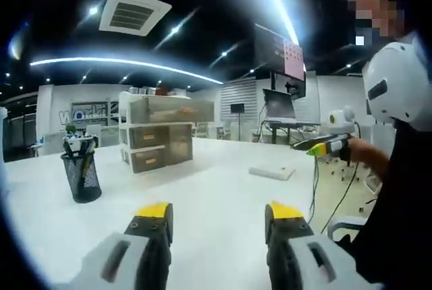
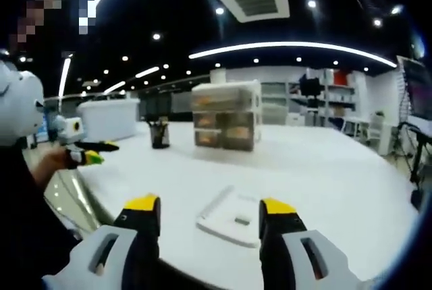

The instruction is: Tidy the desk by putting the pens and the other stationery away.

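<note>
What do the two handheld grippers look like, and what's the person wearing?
Both the left gripper and the right gripper have two blocky black jaws with yellow tips, set on light grey bodies with dark slots. The other gripper, seen from the side, shows a yellow-green tip and a white housing. The person wears dark clothing.

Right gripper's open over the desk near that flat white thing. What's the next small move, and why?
Probably ease the right gripper forward and down onto the flat white item: its jaws are open and empty, the item lies loose just ahead, apart from the drawer unit and pen cup.

Two low views from opposite desk [image 1: 223,189] edges, facing inward, both sharing the drawer unit [image 1: 158,131] mid-distance.
</note>
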Action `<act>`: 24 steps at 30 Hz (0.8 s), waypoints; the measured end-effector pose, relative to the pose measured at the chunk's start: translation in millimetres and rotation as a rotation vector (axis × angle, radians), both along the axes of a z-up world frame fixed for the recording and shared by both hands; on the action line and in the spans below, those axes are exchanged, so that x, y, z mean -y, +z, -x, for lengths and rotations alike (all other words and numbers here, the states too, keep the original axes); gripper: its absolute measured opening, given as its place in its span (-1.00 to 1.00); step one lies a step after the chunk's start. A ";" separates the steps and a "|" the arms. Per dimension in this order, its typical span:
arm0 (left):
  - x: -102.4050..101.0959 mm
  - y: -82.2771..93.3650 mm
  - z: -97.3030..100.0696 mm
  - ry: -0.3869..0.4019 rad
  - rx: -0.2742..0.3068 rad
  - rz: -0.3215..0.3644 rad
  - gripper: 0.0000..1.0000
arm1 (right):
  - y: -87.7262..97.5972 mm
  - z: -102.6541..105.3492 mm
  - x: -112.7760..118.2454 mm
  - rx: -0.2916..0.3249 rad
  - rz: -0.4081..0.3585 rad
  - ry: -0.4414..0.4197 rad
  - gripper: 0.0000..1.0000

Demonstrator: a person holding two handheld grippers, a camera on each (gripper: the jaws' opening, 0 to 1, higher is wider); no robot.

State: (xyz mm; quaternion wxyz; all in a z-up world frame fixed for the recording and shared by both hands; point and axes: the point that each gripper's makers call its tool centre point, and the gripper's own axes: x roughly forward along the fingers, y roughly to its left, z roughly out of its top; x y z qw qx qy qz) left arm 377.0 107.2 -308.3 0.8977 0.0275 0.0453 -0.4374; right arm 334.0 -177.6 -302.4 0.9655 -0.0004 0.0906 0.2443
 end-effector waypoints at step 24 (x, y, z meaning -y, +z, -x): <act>73.2 -17.2 10.5 -0.176 -0.089 -0.103 0.05 | -1.9 13.9 20.7 -0.061 0.059 -0.017 0.19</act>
